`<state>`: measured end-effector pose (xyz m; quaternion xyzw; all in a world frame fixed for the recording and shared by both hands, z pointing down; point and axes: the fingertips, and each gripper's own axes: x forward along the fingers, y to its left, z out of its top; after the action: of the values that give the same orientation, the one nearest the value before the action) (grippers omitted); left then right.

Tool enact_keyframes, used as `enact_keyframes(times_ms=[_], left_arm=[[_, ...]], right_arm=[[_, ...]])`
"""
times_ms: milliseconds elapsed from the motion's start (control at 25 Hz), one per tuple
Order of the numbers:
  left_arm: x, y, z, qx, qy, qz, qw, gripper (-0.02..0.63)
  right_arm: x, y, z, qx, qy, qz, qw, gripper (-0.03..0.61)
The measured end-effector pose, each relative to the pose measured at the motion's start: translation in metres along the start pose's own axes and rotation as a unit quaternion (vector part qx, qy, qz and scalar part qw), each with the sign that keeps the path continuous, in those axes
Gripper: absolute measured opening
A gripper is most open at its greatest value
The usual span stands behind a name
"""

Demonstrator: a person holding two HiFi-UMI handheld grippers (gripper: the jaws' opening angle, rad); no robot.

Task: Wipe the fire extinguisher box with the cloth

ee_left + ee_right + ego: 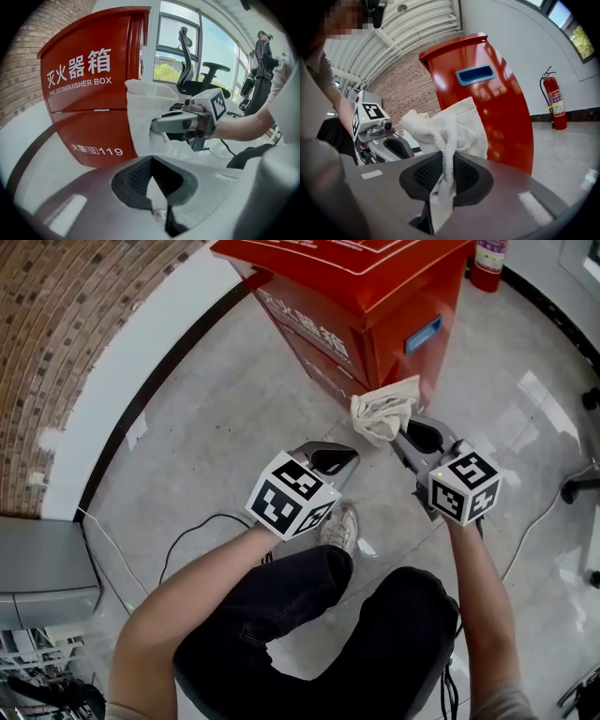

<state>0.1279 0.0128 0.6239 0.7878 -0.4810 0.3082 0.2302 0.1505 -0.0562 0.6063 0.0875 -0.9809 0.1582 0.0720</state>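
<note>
While the person crouches on the glossy grey floor (pixel 234 409), the red fire extinguisher box (pixel 375 306) stands at twelve o'clock in the head view, its white-lettered front facing seven o'clock and a blue recessed handle on its side. The right tongs (pixel 405 432) are clenched on a crumpled white cloth (pixel 384 409). In the right gripper view a fold of it runs down between the ribbed black pads, and the rest bunches up above the tips. The cloth hangs at the box's lower front corner, at about one o'clock from the middle of the head view. Whether it touches the red metal cannot be told.

The left tongs (pixel 349 460) sit near the centre of that view, at about eight o'clock from the cloth and apart from it. Their tips are pressed together with nothing between them, and they point toward the box's lettered front, which fills the ten o'clock part of the left gripper view. Each of the tongs carries a cube with black and white square markers at its rear.

A red fire extinguisher (pixel 487 263) stands on the floor at one o'clock, beyond the box and against the wall. A brick wall (pixel 66 343) curves along the ten o'clock side. A thin dark cable (pixel 187 535) loops over the floor at eight o'clock, and a pale shoe (pixel 339 526) shows just below the left tongs.
</note>
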Motion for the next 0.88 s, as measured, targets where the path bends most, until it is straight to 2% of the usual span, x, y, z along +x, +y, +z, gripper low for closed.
enact_keyframes(times_ms=[120,240,440,880], left_arm=[[0.005,-0.002,-0.01,-0.001,0.006,0.0,1.0,0.002],[0.009,-0.009,-0.019,-0.002,0.014,-0.012,0.9998,0.002],[0.02,-0.013,-0.027,0.0,0.021,-0.029,0.9994,0.002],[0.046,-0.006,-0.031,-0.022,0.007,-0.041,0.9989,0.002]], right_arm=[[0.004,0.006,-0.024,0.016,0.004,0.008,1.0,0.083],[0.004,-0.008,-0.041,0.047,-0.002,-0.011,0.999,0.083],[0.004,-0.05,-0.049,0.076,-0.016,-0.05,0.996,0.083],[-0.008,-0.149,-0.06,0.09,-0.008,-0.129,0.988,0.083]])
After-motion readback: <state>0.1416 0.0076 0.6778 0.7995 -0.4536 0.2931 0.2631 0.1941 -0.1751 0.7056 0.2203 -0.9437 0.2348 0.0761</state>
